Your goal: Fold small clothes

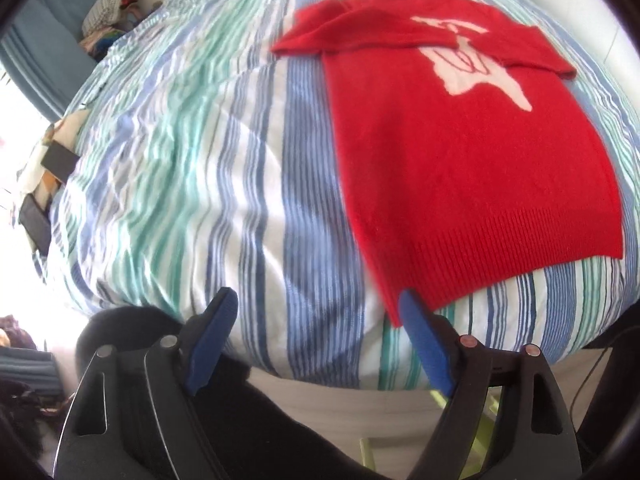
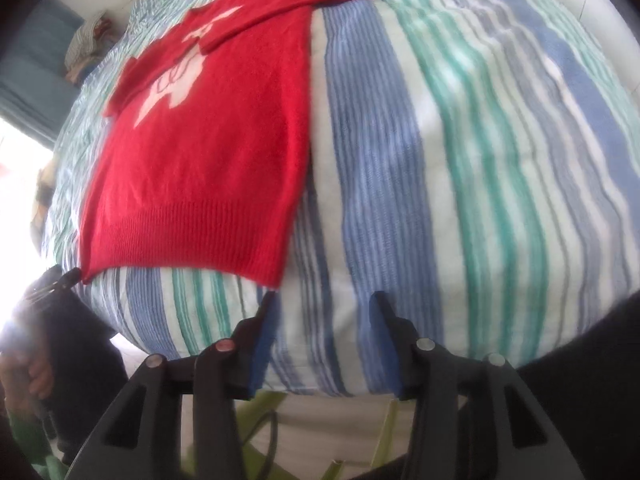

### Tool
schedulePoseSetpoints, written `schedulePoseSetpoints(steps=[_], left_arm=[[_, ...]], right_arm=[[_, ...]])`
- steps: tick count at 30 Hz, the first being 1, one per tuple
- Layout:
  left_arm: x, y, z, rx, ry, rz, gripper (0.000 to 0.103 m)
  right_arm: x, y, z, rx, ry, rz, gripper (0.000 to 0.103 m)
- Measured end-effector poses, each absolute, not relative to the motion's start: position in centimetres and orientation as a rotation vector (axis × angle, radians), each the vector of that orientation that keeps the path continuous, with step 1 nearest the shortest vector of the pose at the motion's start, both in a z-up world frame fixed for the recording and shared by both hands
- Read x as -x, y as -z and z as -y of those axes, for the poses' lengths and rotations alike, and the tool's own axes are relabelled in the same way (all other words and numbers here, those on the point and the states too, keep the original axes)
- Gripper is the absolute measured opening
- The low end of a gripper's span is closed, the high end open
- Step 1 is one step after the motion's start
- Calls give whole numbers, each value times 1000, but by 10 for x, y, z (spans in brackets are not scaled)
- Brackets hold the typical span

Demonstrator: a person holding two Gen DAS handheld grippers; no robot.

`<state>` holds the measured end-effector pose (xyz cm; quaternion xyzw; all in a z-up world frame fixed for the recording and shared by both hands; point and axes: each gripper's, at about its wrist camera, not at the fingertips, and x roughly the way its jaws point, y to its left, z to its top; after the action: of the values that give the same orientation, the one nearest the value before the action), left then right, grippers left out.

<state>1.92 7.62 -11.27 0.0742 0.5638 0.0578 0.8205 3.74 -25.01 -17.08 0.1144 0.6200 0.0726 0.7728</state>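
A small red knit sweater (image 1: 460, 152) with a white star motif lies flat on the striped bedspread (image 1: 192, 168), both sleeves folded across its chest, ribbed hem toward me. It also shows in the right wrist view (image 2: 208, 152). My left gripper (image 1: 320, 300) is open and empty, its right blue pad by the sweater's near left hem corner. My right gripper (image 2: 324, 300) is open and empty, just below the near right hem corner. The other gripper's tip (image 2: 52, 280) shows at the left hem corner.
The bed with the blue, green and white striped bedspread (image 2: 480, 160) fills both views; its near edge is just under the grippers. A pile of clothes (image 1: 112, 12) sits at the far left by a blue curtain. Dark objects (image 1: 40, 208) lie off the bed's left side.
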Motion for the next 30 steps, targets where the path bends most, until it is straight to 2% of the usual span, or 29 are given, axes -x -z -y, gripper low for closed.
schedulePoseSetpoints(steps=[4,9,13,16,17,19,20,26,30], left_arm=[[-21,92,-79,-92,-151,-1116,87],[-38,84,-86,-10,-178,-1100,87],[-29,84,-94,5,-194,-1099,87],[-19,91,-104,-6,-231,-1130,87],[-16,95,-109,-9,-245,-1144,87],[-10,101,-118,-4,-269,-1165,87],[-8,103,-122,3,-276,-1173,87],[-8,113,-128,38,-270,-1202,87],[-19,111,-109,51,-220,-1197,87]], right_arm=[[-72,114,255,5,-139,-1167,48],[-157,73,186,214,-364,-945,65],[-220,107,109,389,-541,-904,65],[-262,157,74,464,-541,-981,64],[-274,174,71,469,-516,-1016,62],[-287,184,84,371,-483,-1033,31],[-291,178,97,302,-443,-1025,7],[-266,104,258,-81,-193,-870,7],[-231,95,402,-231,106,-849,8]])
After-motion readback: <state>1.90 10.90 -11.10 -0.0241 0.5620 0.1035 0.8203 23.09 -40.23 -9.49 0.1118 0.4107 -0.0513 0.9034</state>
